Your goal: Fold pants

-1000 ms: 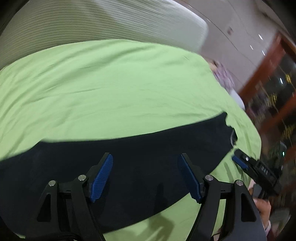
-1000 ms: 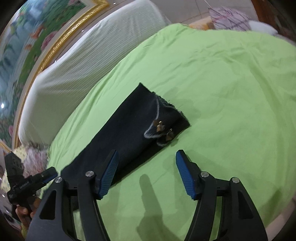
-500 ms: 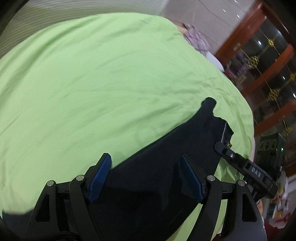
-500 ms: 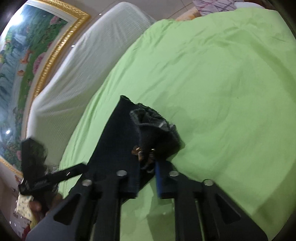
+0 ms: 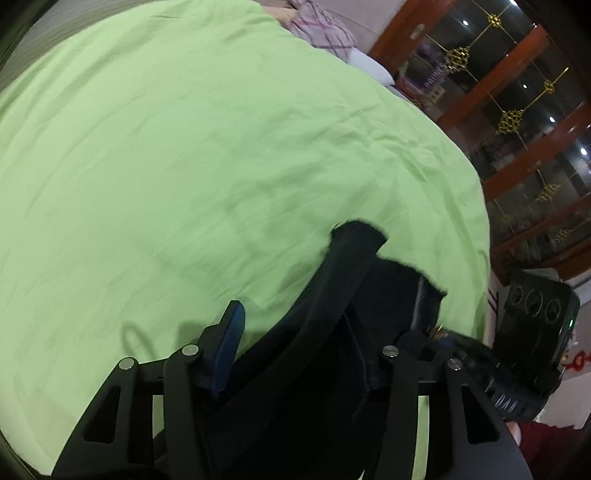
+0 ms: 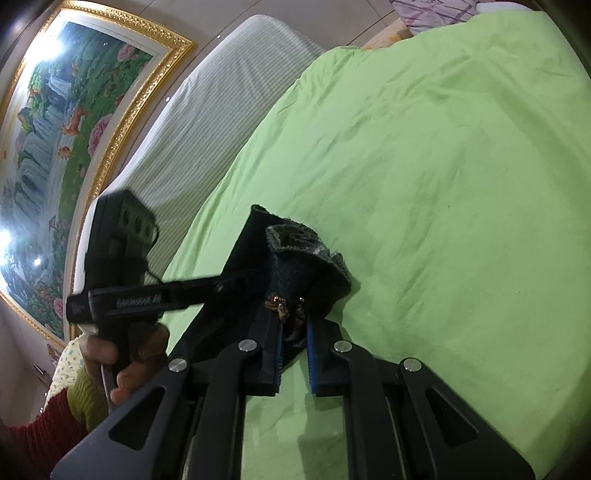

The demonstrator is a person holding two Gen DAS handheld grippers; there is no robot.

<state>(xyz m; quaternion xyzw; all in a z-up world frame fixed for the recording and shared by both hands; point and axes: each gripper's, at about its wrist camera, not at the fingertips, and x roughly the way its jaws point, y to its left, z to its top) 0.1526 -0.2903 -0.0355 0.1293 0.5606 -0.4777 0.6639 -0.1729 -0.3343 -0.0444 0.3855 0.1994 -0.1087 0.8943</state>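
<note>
Dark navy pants lie on a green bedsheet. My right gripper is shut on the pants' waistband by the metal buttons and lifts it off the sheet. My left gripper is open, its jaws wide apart, with the pants' fabric bunched up between them. Its left blue pad shows; the right pad is hidden by cloth. The left gripper also shows in the right wrist view, held by a hand, reaching across the pants. The right gripper shows in the left wrist view.
A white striped mattress or headboard stands beyond the sheet, under a gold-framed painting. A plaid pillow lies at the far bed edge. A wooden glass cabinet stands to the right.
My right gripper shut on the waistband and lifted it. My left gripper moved along the pants toward the waistband, staying open; the cloth now bunches between its jaws.
</note>
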